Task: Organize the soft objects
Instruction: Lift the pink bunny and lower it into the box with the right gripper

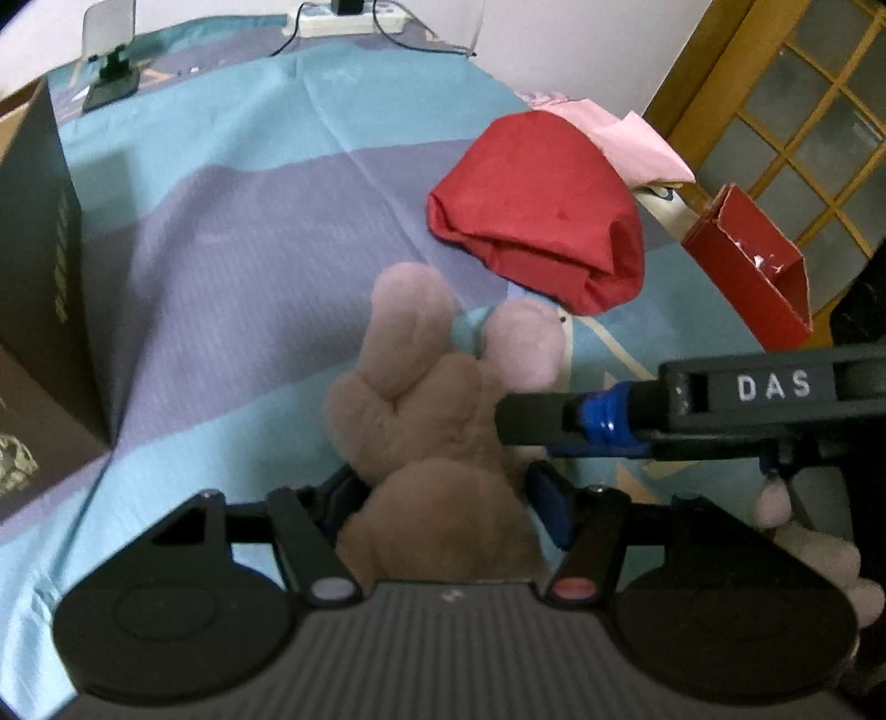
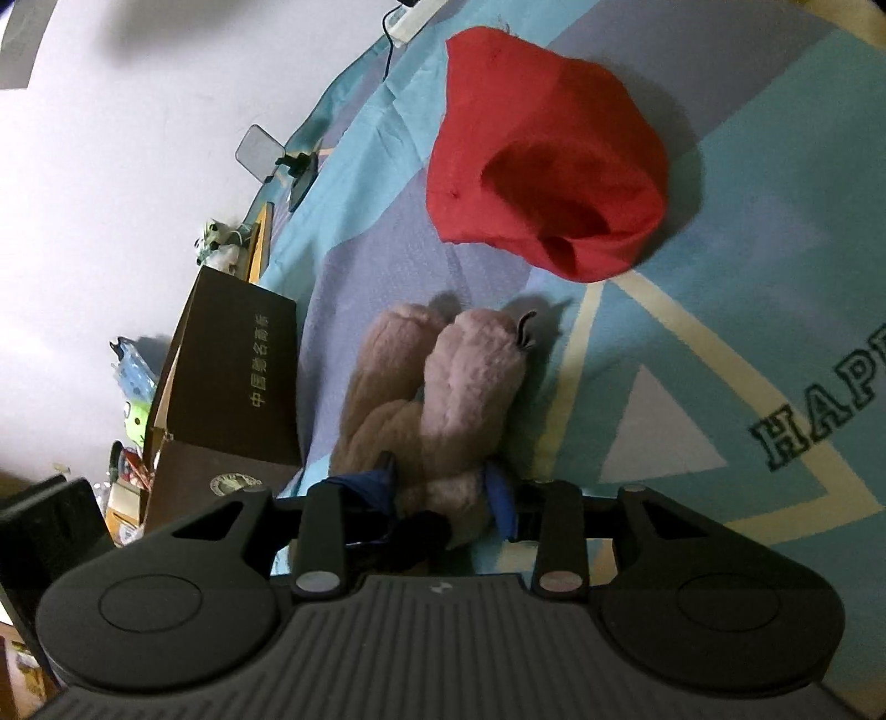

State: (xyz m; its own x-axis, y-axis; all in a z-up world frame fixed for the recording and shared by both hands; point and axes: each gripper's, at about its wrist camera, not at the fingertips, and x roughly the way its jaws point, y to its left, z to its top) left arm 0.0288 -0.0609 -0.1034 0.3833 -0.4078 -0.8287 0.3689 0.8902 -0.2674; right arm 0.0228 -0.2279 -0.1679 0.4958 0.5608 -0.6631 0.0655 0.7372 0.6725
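Note:
A pinkish-brown plush bunny point(image 1: 437, 421) lies on the blue and purple bedsheet point(image 1: 232, 232). My left gripper point(image 1: 443, 493) is shut on the bunny's body, its long ears pointing away from me. My right gripper point(image 2: 443, 493) is also shut on the same bunny point(image 2: 437, 399), near its lower body; its finger reaches in from the right in the left wrist view point(image 1: 554, 426). A red fabric pouch point(image 1: 537, 210) lies open-mouthed just beyond the bunny, and shows in the right wrist view point(image 2: 548, 155) too.
A dark cardboard box point(image 1: 39, 277) stands at the left, also in the right wrist view point(image 2: 232, 387). A red box point(image 1: 753, 260) and pink cloth point(image 1: 626, 138) sit at the right edge. A mirror stand point(image 1: 111, 61) and power strip point(image 1: 343, 19) lie at the far edge.

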